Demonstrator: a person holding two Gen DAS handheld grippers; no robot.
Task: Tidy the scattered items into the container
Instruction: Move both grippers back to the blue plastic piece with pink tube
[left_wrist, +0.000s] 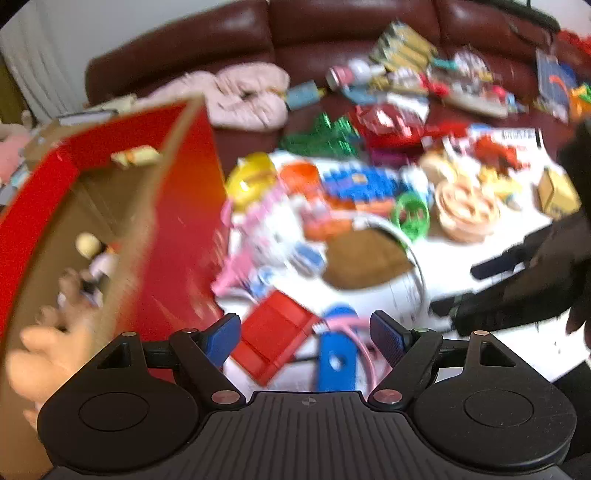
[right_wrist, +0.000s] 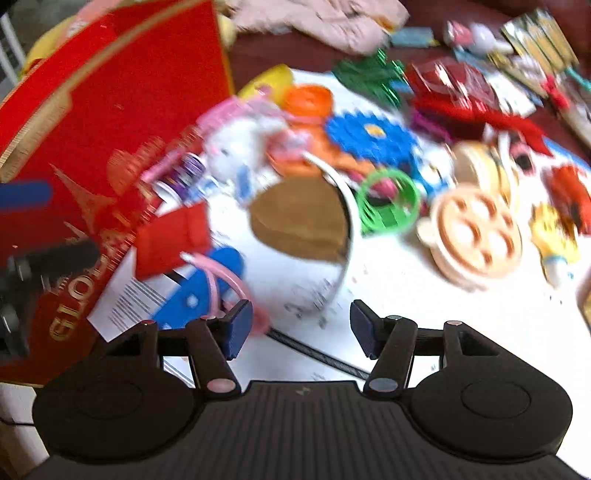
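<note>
Both handheld tools look alike. The left matte black plastic tongs (left_wrist: 306, 338) carry two round discs on a ribbed central plate, with triangular cut-outs in the link arms and pinkish-silver rivets at the pivots. Their fingers (left_wrist: 221, 341) end in ribbed blue pads. The right matte black plastic tongs (right_wrist: 301, 328) have the same discs, ribbing and dark blue pads (right_wrist: 364, 330), with a tiny mark stamped at the plate's top edge.

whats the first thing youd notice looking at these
The big red box on the left, open at the top with a few small toys already inside. Right of it, a bright heap of toys covers the white table, with a green ring and a blue flower mat standing out. Both grippers, left and right, are open and empty.
</note>
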